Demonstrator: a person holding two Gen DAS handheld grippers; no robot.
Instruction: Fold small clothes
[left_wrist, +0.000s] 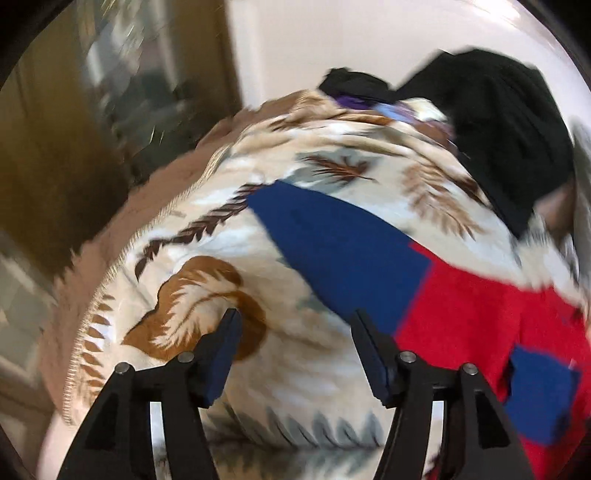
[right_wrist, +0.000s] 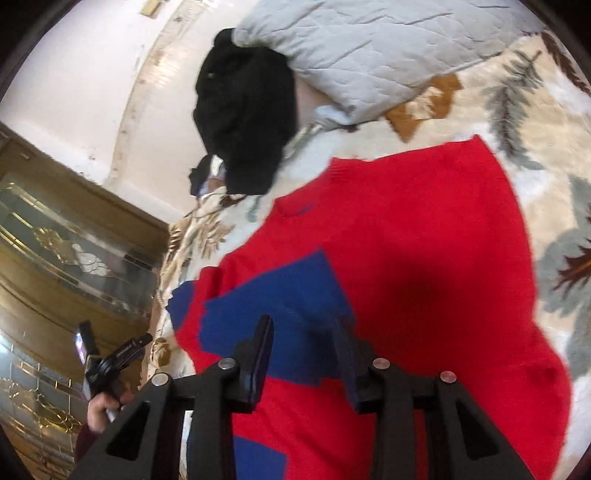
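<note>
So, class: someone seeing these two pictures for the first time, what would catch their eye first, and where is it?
The red and blue sweater stands out first, spread on the leaf-patterned blanket under the right gripper. One blue sleeve stretches out across the blanket ahead of the open left gripper. Beyond it, a heap of black clothes lies against a grey quilted pillow.

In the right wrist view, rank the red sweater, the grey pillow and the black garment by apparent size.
1. Red sweater, though it lies nearest the camera.
2. Grey pillow, cut off by the frame edge.
3. Black garment.
</note>
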